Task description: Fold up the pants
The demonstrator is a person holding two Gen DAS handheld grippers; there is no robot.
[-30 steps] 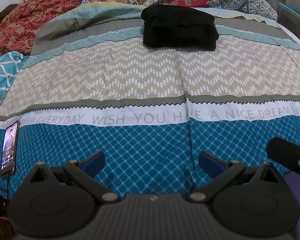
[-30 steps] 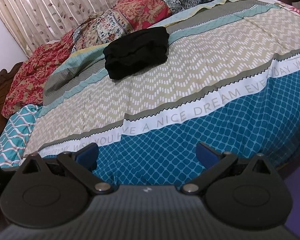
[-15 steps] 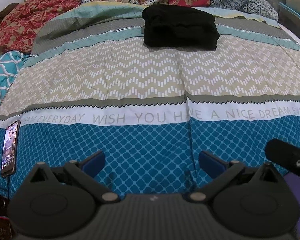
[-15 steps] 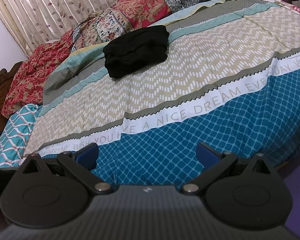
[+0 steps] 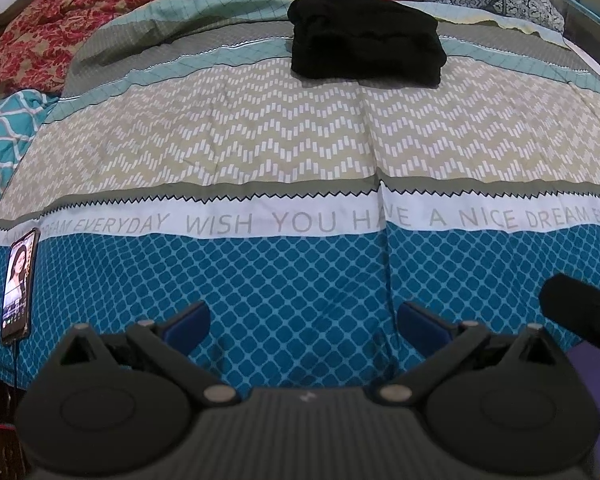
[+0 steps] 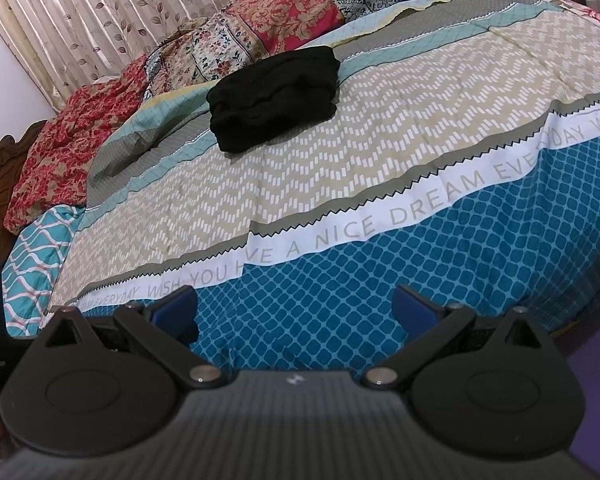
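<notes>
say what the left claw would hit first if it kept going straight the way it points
Probably the bedspread: the open left claw points at its blue diamond band, nothing between. The folded black pants lie farther up the bed, beyond that; depth is uncertain.

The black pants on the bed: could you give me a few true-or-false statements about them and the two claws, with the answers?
1. The black pants lie in a folded bundle on the bedspread. True.
2. The left claw is clamped on the pants. False: it is open and empty, well short of them.
3. The right claw is open and holds nothing. True.
4. A phone lies on top of the pants. False: it lies at the bedspread's near left edge, far from them.
5. The pants rest on the blue diamond band. False: they sit on the far stripes, near the patterned pillows.
</notes>
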